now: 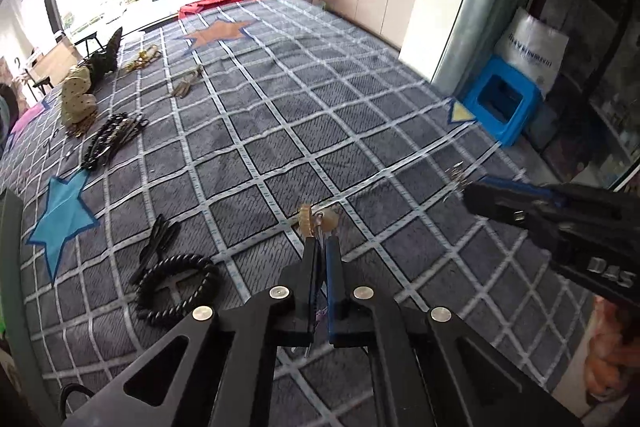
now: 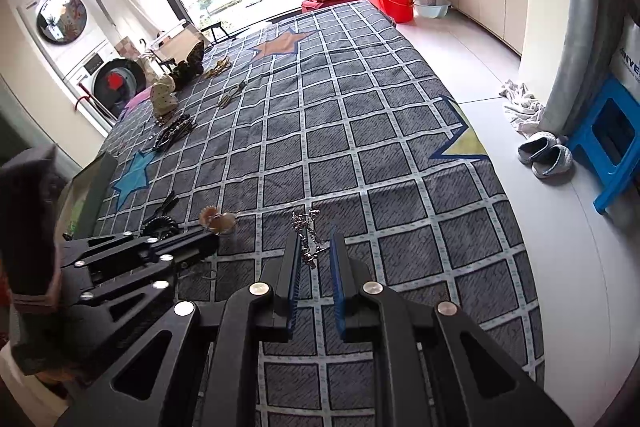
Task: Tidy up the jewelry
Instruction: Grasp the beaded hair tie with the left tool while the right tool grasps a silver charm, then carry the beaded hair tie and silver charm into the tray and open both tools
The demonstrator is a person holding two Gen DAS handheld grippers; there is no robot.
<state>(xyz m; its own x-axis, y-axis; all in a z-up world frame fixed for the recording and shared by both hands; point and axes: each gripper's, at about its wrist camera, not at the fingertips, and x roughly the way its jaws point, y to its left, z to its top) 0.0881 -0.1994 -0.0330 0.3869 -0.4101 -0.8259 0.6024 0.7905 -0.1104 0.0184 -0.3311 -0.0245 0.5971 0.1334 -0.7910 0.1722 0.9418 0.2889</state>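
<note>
Grey checked bedding with star patches (image 2: 360, 131) is covering the bed, and it is carrying every piece of jewelry in view.

On the left gripper (image 1: 321, 247) the fingers are sitting almost together, clamping the thin stem of a tan shell-shaped hair clip (image 1: 318, 221) whose fanned head is sticking out just beyond the tips, over the bedding. On the right gripper (image 2: 314, 247) the fingers are pinching a silver chain necklace (image 2: 307, 231), its links bunching between the blue pads and trailing past the tips; in the left wrist view that gripper is reaching in to the right of the shell clip with a bit of chain glinting at its tip.

Taking the shell clip as the marker: a coiled black beaded bracelet (image 1: 176, 285) is lying just to its left, with a black claw clip (image 1: 158, 239) touching the bracelet's far side. A blue star patch (image 1: 60, 223) is lying further left. Beyond that, along the left edge of the bed, a heap of black beaded strands (image 1: 112, 139), a beige dotted bow (image 1: 78, 99) and a black bow (image 1: 106, 61) are lying in a row. A small bronze clip (image 1: 186, 85) and a gold piece (image 1: 144, 61) are lying well beyond the shell clip, near an orange star patch (image 1: 218, 33).
</note>
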